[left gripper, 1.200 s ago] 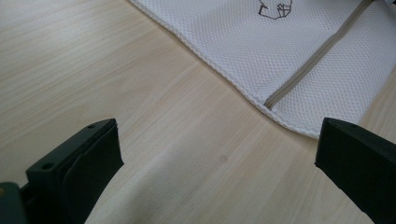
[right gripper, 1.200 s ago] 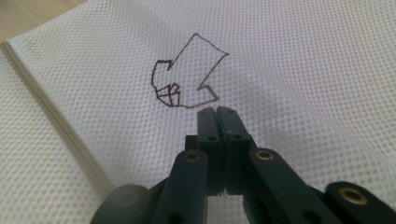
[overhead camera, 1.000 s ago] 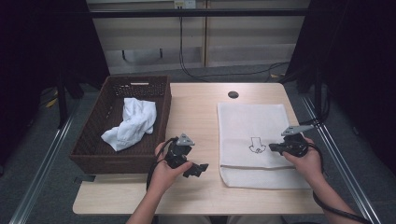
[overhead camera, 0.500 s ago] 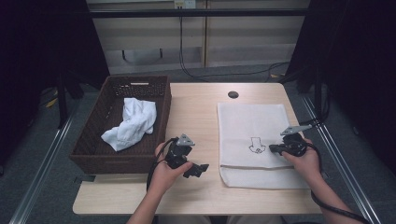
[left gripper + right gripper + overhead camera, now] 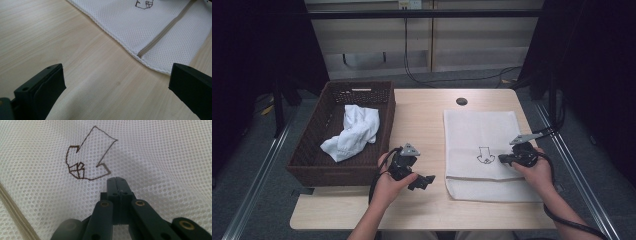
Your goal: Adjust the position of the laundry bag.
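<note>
A white mesh bag (image 5: 482, 130) lies flat on the right half of the wooden table (image 5: 422, 115), with a hand-drawn arrow (image 5: 485, 155) on it and a beige zipper (image 5: 165, 30) near its front edge. My right gripper (image 5: 503, 160) rests on the bag beside the arrow (image 5: 87, 160). Its jaws are pressed together, and the mesh (image 5: 162, 150) puckers at their tip (image 5: 116, 180). My left gripper (image 5: 424, 181) is held low over bare wood just left of the bag's front corner (image 5: 150, 22). The left gripper's jaws (image 5: 117, 77) are spread wide with nothing between them.
A dark wicker basket (image 5: 312, 172) stands at the table's left and holds a crumpled white cloth (image 5: 352, 131). A round cable hole (image 5: 461, 101) sits near the table's far edge. Bare wood lies between basket and bag.
The right gripper has edged slightly left on the bag. The left gripper has stayed where it was.
</note>
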The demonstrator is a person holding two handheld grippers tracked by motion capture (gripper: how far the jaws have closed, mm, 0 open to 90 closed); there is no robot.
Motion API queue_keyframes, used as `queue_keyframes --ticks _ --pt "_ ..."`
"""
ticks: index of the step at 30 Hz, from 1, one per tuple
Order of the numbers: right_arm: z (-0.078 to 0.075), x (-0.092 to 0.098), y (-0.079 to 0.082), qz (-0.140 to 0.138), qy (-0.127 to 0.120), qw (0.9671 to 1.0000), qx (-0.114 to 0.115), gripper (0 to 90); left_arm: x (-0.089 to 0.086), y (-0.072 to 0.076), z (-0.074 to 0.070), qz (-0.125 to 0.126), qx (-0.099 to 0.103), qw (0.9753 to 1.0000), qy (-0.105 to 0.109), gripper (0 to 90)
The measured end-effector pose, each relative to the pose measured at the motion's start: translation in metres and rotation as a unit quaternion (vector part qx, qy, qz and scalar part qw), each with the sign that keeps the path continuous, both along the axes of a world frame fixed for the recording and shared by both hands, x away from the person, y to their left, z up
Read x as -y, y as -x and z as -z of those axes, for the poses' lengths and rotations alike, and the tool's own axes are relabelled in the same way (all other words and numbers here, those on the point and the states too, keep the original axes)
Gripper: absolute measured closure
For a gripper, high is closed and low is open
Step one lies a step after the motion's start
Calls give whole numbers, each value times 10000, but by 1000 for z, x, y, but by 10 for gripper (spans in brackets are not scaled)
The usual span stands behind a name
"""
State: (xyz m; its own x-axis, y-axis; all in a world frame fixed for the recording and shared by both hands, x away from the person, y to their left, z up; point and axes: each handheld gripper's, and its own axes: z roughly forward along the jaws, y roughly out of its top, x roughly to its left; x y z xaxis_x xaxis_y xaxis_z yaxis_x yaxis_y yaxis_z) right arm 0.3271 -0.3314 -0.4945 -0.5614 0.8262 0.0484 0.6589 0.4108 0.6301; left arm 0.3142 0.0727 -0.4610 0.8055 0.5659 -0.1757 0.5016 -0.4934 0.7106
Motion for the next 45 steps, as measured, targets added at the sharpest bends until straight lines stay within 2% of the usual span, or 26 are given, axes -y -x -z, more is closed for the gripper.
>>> queue_keyframes --ticks 6,7,9,15,23,24,27,31,36,38,45 --pt "0 -5 -1 -79 -63 9999 -7 900 2 1 2 48 -14 10000 15 1" --pt "0 -6 -2 -74 1 10000 30 900 2 1 2 48 -12 10000 26 1" --pt "1 -8 -2 -93 -24 9999 44 900 2 1 2 64 -24 10000 -26 1" --pt "0 -14 -4 -156 -30 9999 21 900 3 1 2 14 -20 10000 11 1" --pt "0 -24 -8 -227 83 9997 58 900 2 1 1 55 -26 10000 8 1" --pt "0 -25 -8 -253 29 9997 55 900 2 1 1 56 -15 10000 11 1" --pt "0 -29 -9 -309 65 9995 75 900 2 1 1 56 -24 10000 15 1" --pt "0 -35 -11 -355 85 9993 88 900 2 1 0 101 -9 9999 -73 1" --pt "0 -40 -13 -443 100 9989 98 900 3 1 1 77 -25 10000 -5 1" --pt "0 -43 -13 -473 70 9988 57 900 3 1 0 88 -20 10000 -29 1" --pt "0 -50 -16 -614 103 9980 121 900 3 2 0 77 -13 10000 -25 1"
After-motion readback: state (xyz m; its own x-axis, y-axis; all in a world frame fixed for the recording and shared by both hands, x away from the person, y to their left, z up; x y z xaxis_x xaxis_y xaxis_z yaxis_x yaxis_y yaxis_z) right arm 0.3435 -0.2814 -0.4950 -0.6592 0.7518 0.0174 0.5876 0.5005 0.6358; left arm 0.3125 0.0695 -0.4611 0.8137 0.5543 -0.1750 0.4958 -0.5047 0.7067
